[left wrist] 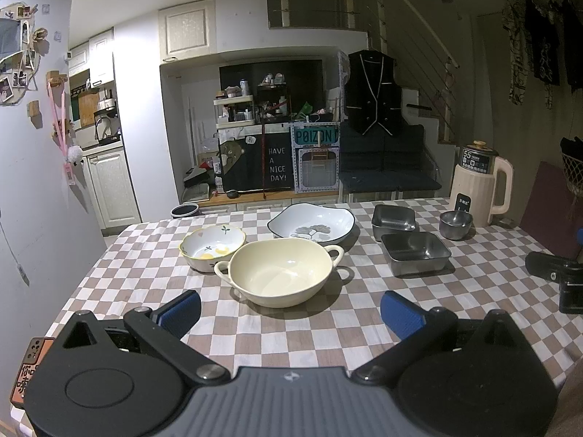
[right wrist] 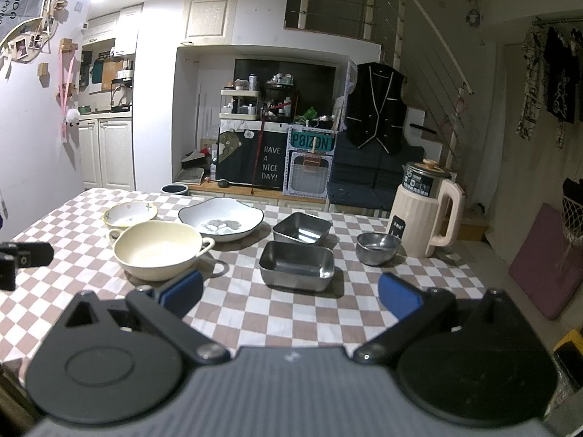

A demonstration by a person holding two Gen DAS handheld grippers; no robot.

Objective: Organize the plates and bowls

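Note:
A cream two-handled bowl sits on the checkered table just ahead of my open, empty left gripper. Behind it stand a small flower-patterned bowl and a white dish with a dark rim. Two square steel containers, a near one and a far one, and a small round steel bowl stand to the right. My right gripper is open and empty, just short of the near steel container.
A cream electric kettle stands at the table's back right. The other gripper shows at each view's edge: the right one in the left wrist view, the left one in the right wrist view. Beyond the table's far edge are cabinets and a dark sofa.

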